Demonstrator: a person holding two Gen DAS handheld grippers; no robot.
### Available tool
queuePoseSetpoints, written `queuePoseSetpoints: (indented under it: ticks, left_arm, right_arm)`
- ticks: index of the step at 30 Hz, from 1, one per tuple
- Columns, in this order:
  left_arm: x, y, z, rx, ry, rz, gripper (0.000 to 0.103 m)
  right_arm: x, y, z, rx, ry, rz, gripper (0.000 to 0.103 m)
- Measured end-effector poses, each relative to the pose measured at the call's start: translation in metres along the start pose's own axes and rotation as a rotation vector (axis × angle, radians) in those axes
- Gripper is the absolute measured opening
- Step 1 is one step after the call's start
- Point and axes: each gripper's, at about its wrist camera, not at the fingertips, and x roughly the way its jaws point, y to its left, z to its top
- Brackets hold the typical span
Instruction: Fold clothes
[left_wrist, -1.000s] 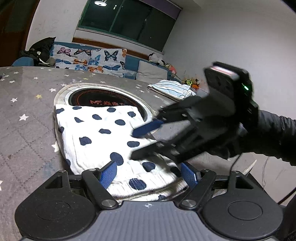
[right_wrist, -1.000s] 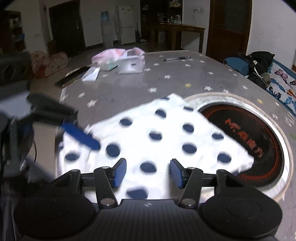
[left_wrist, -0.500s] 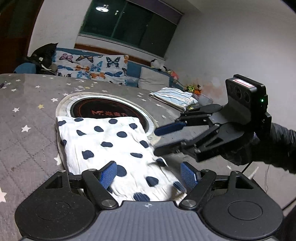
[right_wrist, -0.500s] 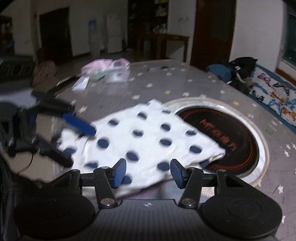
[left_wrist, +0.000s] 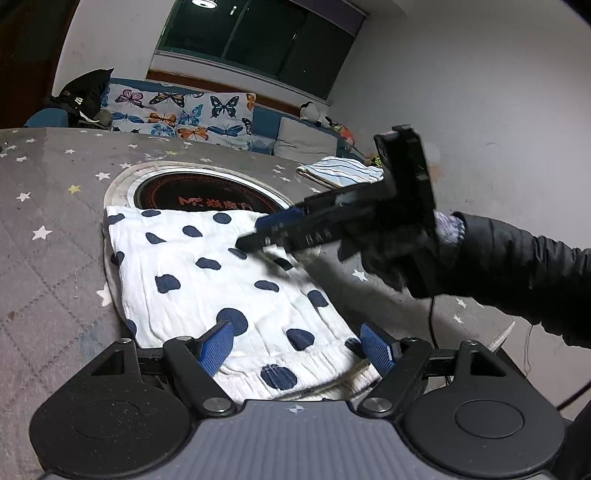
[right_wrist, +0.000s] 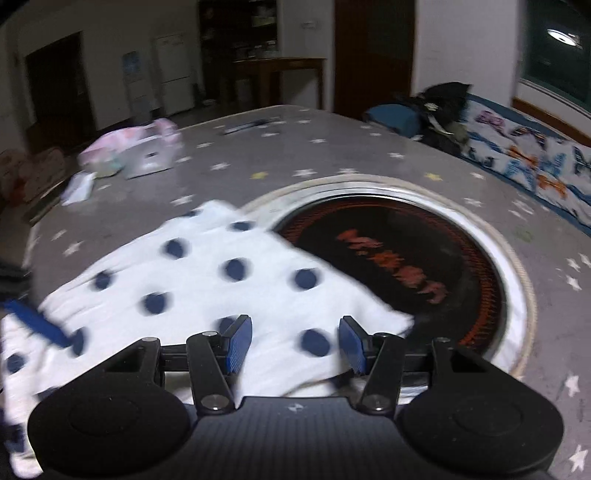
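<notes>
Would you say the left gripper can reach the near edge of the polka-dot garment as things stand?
Probably yes: the left gripper is open right over the polka-dot garment, nothing lies between, and the right gripper works farther off.

Both wrist views look low across the table (left_wrist: 55, 258), sharing the spotted cloth (left_wrist: 221, 280).

Dotted garment (left_wrist: 221, 280) soft ribbed cloth; tablecloth (left_wrist: 48, 266) quilted, slightly glossy; fingers (left_wrist: 218, 345) ridged blue pads
</notes>
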Motion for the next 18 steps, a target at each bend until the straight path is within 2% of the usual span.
queuePoseSetpoints:
  ticks: [6,12,18]
  left_arm:
    - [-0.018,-0.004,-0.001,0.007,-0.014,0.014,0.079]
    - [-0.049,-0.004,-0.007,0.022,-0.027,0.07,0.079]
    - [-0.056,-0.002,-0.024,0.048,0.042,0.118,0.081]
  right_arm:
    - [0.002,-0.017,0.013,0.015,-0.022,-0.063,0.053]
    - [0.017,-0.028,0.019,0.052,0.001,-0.055,0.053]
    - [0.024,-0.028,0.021,0.043,0.03,-0.045,0.053]
